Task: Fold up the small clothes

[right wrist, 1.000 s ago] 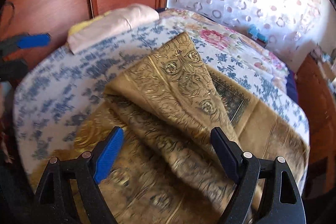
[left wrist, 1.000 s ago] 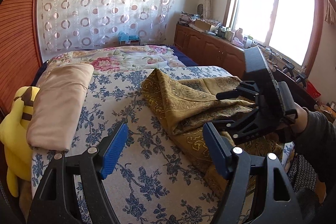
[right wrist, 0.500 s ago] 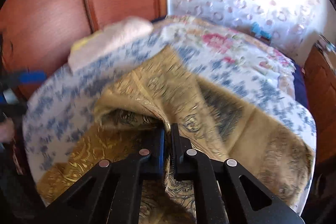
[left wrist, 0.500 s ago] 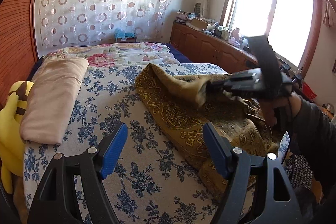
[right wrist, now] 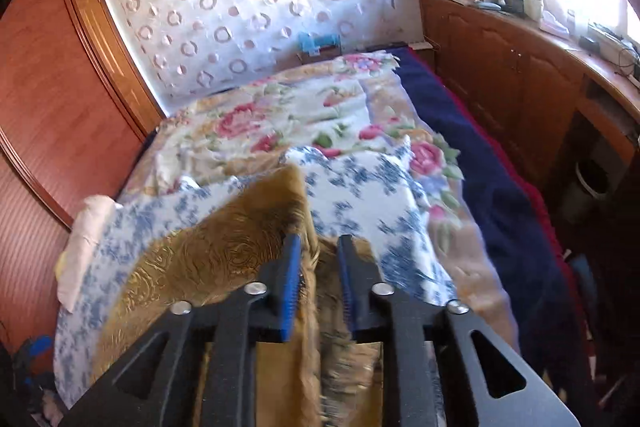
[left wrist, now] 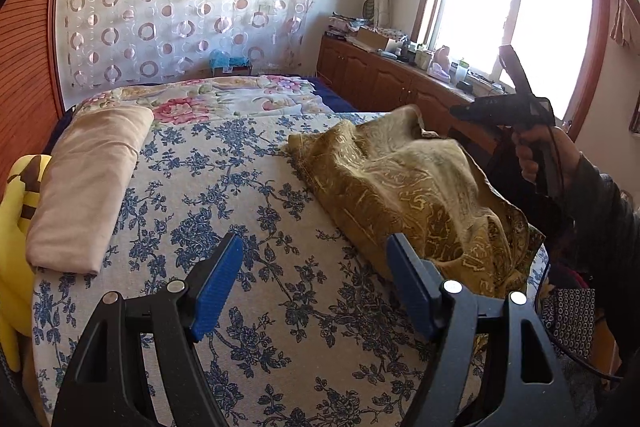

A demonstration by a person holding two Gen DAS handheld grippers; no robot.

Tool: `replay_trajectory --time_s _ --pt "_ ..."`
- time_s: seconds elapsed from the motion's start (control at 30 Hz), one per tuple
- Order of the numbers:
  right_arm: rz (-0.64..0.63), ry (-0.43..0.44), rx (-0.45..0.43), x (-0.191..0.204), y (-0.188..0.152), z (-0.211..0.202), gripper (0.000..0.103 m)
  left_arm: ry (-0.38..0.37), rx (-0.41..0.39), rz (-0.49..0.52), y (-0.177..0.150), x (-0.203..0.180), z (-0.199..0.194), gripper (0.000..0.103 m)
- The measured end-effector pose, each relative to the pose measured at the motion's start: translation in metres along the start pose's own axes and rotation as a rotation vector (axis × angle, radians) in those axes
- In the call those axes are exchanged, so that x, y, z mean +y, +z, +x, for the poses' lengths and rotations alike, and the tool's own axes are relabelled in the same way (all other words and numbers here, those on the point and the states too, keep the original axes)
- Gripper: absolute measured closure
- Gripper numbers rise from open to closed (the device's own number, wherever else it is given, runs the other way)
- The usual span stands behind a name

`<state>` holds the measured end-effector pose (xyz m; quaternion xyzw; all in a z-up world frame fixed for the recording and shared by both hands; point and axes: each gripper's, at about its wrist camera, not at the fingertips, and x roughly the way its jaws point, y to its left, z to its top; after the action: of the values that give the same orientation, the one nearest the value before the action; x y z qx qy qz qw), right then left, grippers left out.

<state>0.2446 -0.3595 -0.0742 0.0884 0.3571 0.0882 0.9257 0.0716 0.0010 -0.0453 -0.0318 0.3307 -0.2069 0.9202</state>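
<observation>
Since it droops and bunches wherever it isn't held, the gold cloth (left wrist: 416, 195) looks soft and floppy to me, thick-ish weave with a fringed edge, light enough that one corner lifts easily but the rest drags behind. It's heaped along the right side of the bed (left wrist: 248, 211), spilling over the right edge near the foot, with a peak pulled up toward the far side. Bedspread under it is flat cotton, so I'd guess the cloth slides rather than sticks.

Best hold is probably a hemmed corner or the edge just inside the fringe. Grab mid-panel and you only get a wad; grab fringe alone and it may slip out.

Right claw (right wrist: 318, 279) is over that right edge with cloth running between its pads, jaws opening right now, and the pads look just off the fabric, so I wouldn't count it as a grip.

Left claw (left wrist: 316, 287) hangs wide open over the near part of the bed, nothing in it, cloth just beside its right finger (left wrist: 412, 287).
</observation>
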Motion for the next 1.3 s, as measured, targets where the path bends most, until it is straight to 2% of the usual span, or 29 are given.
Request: replay_trajectory --time_s 0.07,0.27,0.43,0.67,0.83,0.87,0.93,1.07,1.2,1.27,1.3 --pt "-0.023 -0.017 -0.004 -0.002 -0.005 -0.001 0.074 -0.003 0.004 0.004 0.000 -0.003 0.001 0.028" --pt "-0.097 0.029 0.002 0.010 -0.038 -0.024 0.073 -0.012 0.020 0.020 -0.003 -0.011 0.007 0.028" --pt "-0.148 0.046 0.018 0.006 -0.074 -0.061 0.059 -0.032 0.044 0.038 -0.009 -0.025 0.015 0.028" --pt "-0.232 0.083 0.051 0.022 -0.114 -0.097 0.059 -0.051 0.073 0.063 -0.017 -0.042 0.024 0.028" --pt "-0.305 0.055 0.099 0.026 -0.131 -0.102 0.059 -0.056 0.094 0.072 -0.023 -0.048 0.028 0.028" --pt "-0.312 0.060 0.102 0.026 -0.132 -0.102 0.061 -0.058 0.098 0.072 -0.024 -0.049 0.029 0.028" --pt "-0.333 0.073 0.105 0.028 -0.131 -0.105 0.099 -0.067 0.103 0.067 -0.026 -0.050 0.029 0.028" --pt "-0.332 0.121 0.047 0.027 -0.123 -0.126 0.100 -0.082 0.105 0.070 -0.030 -0.054 0.027 0.028" --pt "-0.294 0.073 -0.020 0.004 -0.118 -0.164 0.100 -0.126 0.112 0.056 -0.036 -0.057 0.024 0.028" --pt "-0.267 0.046 -0.017 -0.010 -0.119 -0.170 0.100 -0.159 0.122 0.054 -0.039 -0.060 0.025 0.028" --pt "-0.259 0.038 -0.009 -0.013 -0.122 -0.171 0.100 -0.177 0.129 0.056 -0.041 -0.062 0.027 0.031"
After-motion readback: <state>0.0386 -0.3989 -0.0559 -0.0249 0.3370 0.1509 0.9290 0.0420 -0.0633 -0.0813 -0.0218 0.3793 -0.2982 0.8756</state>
